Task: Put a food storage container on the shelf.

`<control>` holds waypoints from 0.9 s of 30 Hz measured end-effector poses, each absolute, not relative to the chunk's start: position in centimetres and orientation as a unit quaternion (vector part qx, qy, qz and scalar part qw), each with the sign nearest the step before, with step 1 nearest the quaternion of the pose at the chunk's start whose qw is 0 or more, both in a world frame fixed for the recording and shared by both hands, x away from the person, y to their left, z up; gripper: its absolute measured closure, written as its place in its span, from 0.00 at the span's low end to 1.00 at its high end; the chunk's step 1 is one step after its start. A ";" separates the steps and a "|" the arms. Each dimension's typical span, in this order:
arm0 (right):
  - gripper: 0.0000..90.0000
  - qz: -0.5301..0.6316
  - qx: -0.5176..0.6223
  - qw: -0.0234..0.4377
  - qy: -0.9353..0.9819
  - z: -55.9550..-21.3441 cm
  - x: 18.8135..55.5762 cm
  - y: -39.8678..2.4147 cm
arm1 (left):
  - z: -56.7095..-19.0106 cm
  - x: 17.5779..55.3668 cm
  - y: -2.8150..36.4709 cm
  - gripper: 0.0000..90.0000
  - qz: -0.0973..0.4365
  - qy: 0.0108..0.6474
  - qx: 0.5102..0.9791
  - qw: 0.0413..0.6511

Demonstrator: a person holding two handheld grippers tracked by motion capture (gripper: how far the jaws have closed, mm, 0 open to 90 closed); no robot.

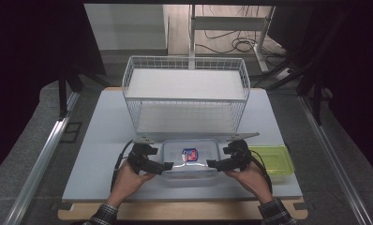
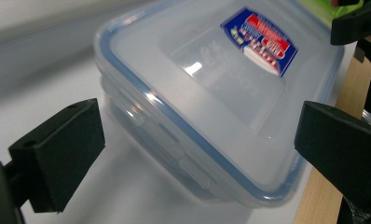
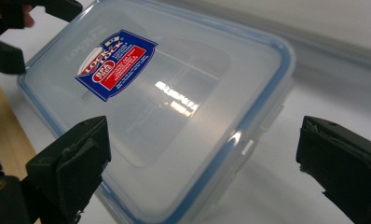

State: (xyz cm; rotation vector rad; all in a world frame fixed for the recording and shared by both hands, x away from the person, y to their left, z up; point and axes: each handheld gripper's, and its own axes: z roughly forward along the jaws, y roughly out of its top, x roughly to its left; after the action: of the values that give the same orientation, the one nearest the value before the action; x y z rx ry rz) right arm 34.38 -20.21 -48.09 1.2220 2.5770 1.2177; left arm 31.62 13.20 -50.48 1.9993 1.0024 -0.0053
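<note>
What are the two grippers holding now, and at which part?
Nothing is held. Both the left gripper and the right gripper are open at the short ends of the clear container, with their jaws apart from it.

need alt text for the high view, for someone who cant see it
A person's two hands hold the left gripper and right gripper, both open, at either end of a clear lidded container on a grey table. A white wire rack stands behind it, and a green container sits to its right.
</note>
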 end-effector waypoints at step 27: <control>0.43 0.426 0.413 -0.078 0.802 -48.0 34.1 -22.5 | -50.3 30.0 14.5 0.40 -0.056 0.419 0.771 0.477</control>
State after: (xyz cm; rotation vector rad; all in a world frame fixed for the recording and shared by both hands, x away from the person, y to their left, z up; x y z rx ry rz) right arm 34.10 -22.49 -48.03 1.3647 2.6518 1.4079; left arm 29.97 14.49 -50.33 1.8829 1.0250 -0.1359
